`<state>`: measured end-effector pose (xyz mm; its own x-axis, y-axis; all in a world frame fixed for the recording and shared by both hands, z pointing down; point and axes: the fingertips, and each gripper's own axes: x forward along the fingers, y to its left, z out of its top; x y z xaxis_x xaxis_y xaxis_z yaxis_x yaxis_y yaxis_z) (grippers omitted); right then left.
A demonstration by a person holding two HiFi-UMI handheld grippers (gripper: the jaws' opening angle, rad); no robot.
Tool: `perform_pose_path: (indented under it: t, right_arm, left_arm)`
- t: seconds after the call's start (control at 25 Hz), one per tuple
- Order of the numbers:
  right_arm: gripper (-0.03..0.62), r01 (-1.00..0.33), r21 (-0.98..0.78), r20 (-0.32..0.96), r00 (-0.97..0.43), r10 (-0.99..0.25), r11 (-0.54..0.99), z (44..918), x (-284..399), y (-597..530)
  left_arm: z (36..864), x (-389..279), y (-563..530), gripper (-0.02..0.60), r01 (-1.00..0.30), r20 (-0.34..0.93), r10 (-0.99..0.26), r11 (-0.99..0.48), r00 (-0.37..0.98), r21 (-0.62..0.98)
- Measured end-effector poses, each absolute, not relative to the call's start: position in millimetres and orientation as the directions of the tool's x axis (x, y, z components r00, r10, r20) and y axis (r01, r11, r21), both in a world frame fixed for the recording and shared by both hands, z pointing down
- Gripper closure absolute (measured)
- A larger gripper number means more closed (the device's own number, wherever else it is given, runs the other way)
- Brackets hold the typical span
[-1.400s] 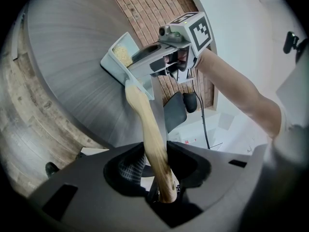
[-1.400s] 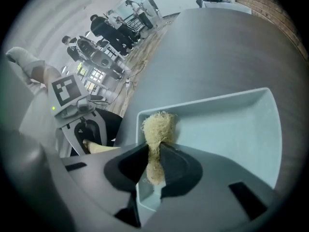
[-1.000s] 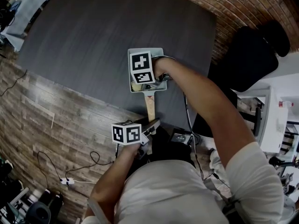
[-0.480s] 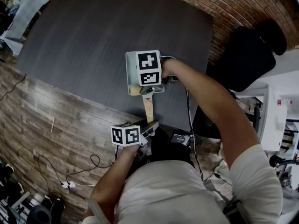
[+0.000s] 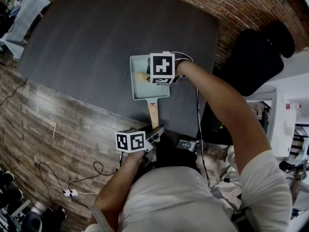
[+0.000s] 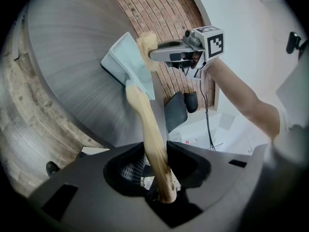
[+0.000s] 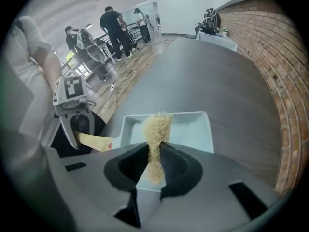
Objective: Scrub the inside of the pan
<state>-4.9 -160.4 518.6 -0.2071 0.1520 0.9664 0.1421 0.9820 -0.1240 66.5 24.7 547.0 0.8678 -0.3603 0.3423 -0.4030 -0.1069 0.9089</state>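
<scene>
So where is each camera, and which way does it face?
Head view: on the person's head, facing steeply down at table and pan; both arms, left gripper and right gripper show.
Left gripper view: on that gripper, facing along jaws shut on the handle; right arm shows.
Right gripper view: on that gripper, facing along jaws shut on the scrubber; left arm shows.
Shared: all see the pan; each gripper view sees the other gripper.

The right gripper (image 5: 149,76) shifts rightward across the pan (image 5: 145,92), uncovering its near floor; its scouring pad (image 5: 141,76) comes into sight.
</scene>
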Motion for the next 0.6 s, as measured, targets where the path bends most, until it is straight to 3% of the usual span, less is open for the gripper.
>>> perform_pose_path:
  t: [0.32, 0.6]
  right_arm:
    - [0.516, 0.217, 0.232, 0.966, -0.165, -0.198, 0.948, 527.4, 9.3, -223.5]
    - [0.516, 0.240, 0.433, 0.901, -0.155, -0.406, 0.869, 532.4, 14.5, -258.3]
  left_arm:
    - [546.8, 66.1, 23.6, 0.456, -0.405, 0.345, -0.387, -0.084, 0.855, 0.911]
    - [547.7, 64.8, 22.4, 0.460, -0.407, 0.351, -0.410, -0.055, 0.842, 0.912]
